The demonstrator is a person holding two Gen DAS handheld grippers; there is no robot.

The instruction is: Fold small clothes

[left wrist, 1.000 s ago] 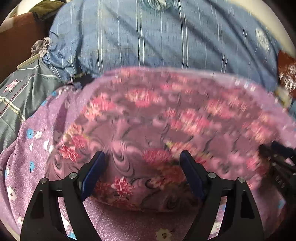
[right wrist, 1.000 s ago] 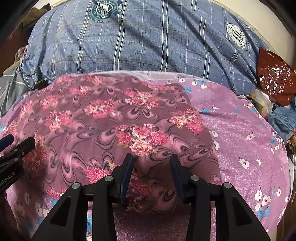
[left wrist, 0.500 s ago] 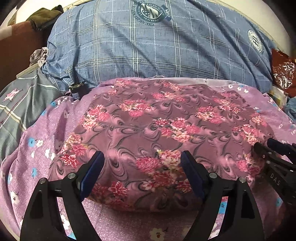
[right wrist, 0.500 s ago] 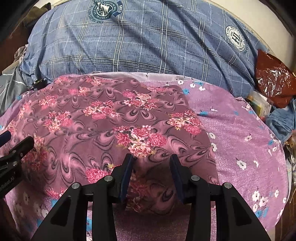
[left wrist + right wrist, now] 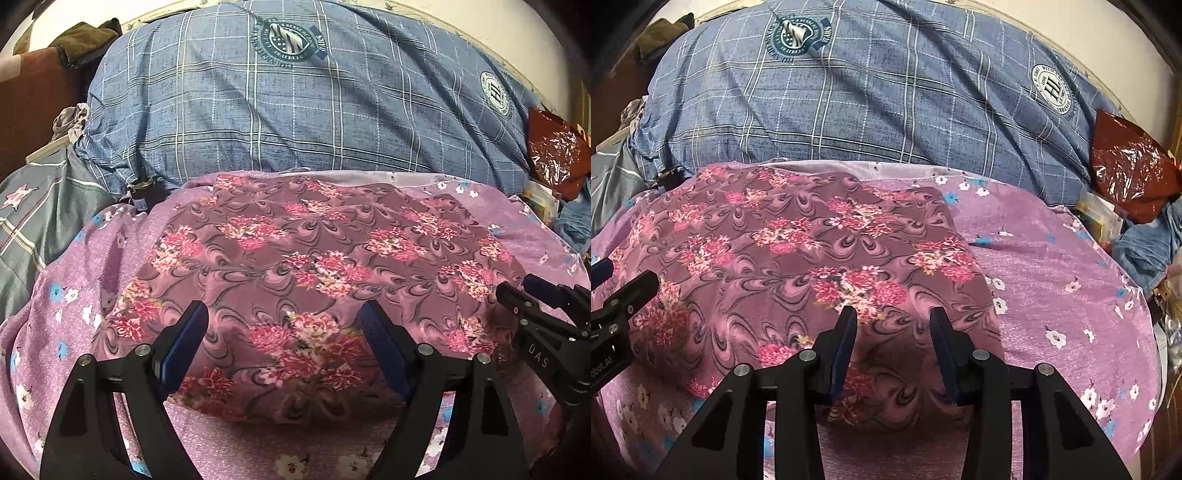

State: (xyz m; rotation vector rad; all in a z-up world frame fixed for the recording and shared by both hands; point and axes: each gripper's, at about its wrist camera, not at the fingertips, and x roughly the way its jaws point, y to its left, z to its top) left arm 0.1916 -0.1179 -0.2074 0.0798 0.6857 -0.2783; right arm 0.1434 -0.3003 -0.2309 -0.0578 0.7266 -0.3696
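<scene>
Hanging over the near edge of the floral garment (image 5: 317, 280), the left gripper (image 5: 282, 345) has its jaws wide apart with nothing pinched; the cloth lies beneath and between the blue pads (image 5: 184, 343) without being pressed. The right gripper (image 5: 892, 349) stands above the garment's near right corner, jaws partly apart, and folds of cloth bulge up between them; whether the pads touch the fabric cannot be made out. Both gripper bodies cut off the nearest strip of the purple flowered sheet (image 5: 1060, 266) on which the garment lies spread. In the left wrist view the right gripper enters from the right edge, only partly seen. Behind the garment a pale strip of fabric (image 5: 849, 168) peeks out, its nature unclear. Farther back rises a blue checked quilt (image 5: 295, 110) with round badges. At far right a crinkled red plastic bag (image 5: 1130, 173) sits among clutter; its contents are hidden. At far left a green-grey blanket (image 5: 40, 218) is cut off by the frame.
</scene>
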